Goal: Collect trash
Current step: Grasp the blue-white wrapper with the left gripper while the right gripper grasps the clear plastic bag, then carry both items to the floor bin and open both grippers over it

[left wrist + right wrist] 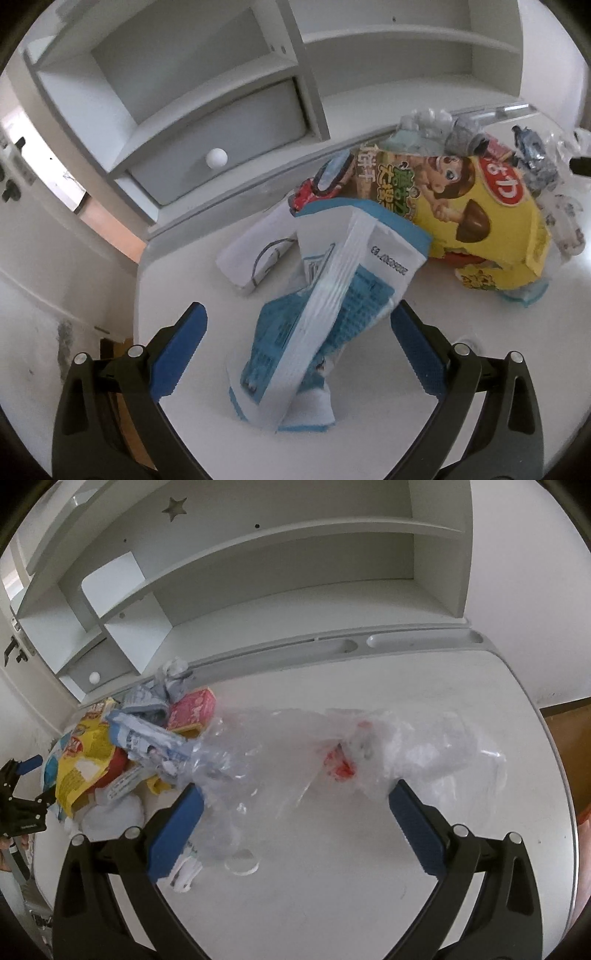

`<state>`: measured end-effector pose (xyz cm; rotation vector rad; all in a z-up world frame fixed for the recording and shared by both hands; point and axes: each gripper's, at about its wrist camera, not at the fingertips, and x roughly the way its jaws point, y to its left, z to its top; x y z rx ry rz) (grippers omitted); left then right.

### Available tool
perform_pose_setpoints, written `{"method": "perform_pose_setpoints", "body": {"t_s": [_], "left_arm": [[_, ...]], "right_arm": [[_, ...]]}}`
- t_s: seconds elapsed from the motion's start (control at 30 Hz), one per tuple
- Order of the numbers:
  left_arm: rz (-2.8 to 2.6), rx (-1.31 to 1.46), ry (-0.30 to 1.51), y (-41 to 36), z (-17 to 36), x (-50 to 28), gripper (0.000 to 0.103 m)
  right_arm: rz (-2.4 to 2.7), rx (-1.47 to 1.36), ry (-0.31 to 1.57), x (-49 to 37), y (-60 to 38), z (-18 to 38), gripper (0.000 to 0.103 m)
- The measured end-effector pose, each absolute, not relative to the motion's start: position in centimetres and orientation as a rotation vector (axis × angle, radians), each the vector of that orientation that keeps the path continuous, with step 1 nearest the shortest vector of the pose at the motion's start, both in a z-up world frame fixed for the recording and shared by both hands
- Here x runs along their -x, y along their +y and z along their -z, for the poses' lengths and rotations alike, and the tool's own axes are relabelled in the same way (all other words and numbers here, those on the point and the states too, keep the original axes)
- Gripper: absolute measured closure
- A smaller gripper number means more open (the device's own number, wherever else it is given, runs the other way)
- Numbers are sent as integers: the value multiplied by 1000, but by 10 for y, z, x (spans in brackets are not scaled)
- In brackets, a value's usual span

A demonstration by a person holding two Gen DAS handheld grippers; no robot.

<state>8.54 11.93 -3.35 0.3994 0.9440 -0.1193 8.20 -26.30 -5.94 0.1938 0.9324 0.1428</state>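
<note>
1. A crumpled blue-and-white plastic snack wrapper (pixel 317 295) stands tented on the white desk (pixel 443 302), framed by the spread jaws of the left gripper (pixel 298 325), which grip nothing; the blue pads sit either side of the wrapper without clearly touching it.
2. A crumpled clear plastic bag (pixel 295 746) with something red inside lies on the desk between the spread, empty jaws of the right gripper (pixel 295 805).
3. Behind the wrapper sits the main heap: a yellow cartoon-printed snack bag (pixel 476 221), a small white folded carton (pixel 255 251), a pink box (pixel 194 709) and grey crumpled paper (pixel 173 681), all bunched against the desk's back rail, below the white shelf unit (pixel 207 122).
4. Likely risk: the wrapper is light and springy, so jaws closing on its folded ridge may squeeze it out sideways or only pinch a corner, letting it droop and fall.
5. Likely risk: the clear bag is slack and slippery; a shallow pinch could catch one film layer and spill its contents, or drag neighbouring pieces off the heap.
6. A small white round cap (pixel 242 864) near the right gripper could be knocked off the desk edge.
7. Legible writing: a stamped code on the wrapper's seal reads roughly "20260207 83"; the yellow bag carries Chinese characters and a red oval logo, too distorted to read with confidence.
</note>
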Motion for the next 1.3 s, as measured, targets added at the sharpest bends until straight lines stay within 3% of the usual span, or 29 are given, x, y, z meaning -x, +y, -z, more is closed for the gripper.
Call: {"method": "perform_pose_setpoints", "body": {"t_s": [0.03, 0.07, 0.1, 0.13, 0.17, 0.27, 0.3, 0.4, 0.67, 0.9, 1.13, 1.3], "left_arm": [[111, -396, 962, 119, 36, -89, 8], [109, -385, 972, 120, 37, -91, 21], [107, -366, 990, 121, 40, -93, 38], [83, -339, 1015, 125, 43, -96, 69], [77, -305, 1022, 130, 43, -98, 70], [60, -208, 1026, 145, 39, -95, 73], [58, -192, 1014, 147, 37, -92, 74], [46, -142, 993, 153, 30, -81, 75], [-34, -53, 829, 166, -21, -59, 76], [94, -54, 775, 115, -39, -64, 76], [581, -145, 667, -77, -75, -36, 76], [964, -226, 703, -222, -66, 22, 76]], "right_arm": [[-144, -195, 931, -84, -264, 60, 11], [-143, -194, 936, -86, -265, 61, 19], [-151, -200, 939, -88, -266, 63, 24], [-166, -209, 948, -91, -267, 66, 38], [-183, -222, 959, -92, -268, 70, 61], [-214, -256, 974, -92, -271, 78, 88], [-214, -260, 964, -90, -273, 77, 93], [-200, -255, 909, -84, -277, 65, 97], [-179, -235, 752, -69, -287, 18, 98], [-210, -252, 779, -58, -303, 24, 98], [-83, -301, 648, 40, -404, -30, 98], [84, -411, 666, 137, -501, -25, 98]]}}
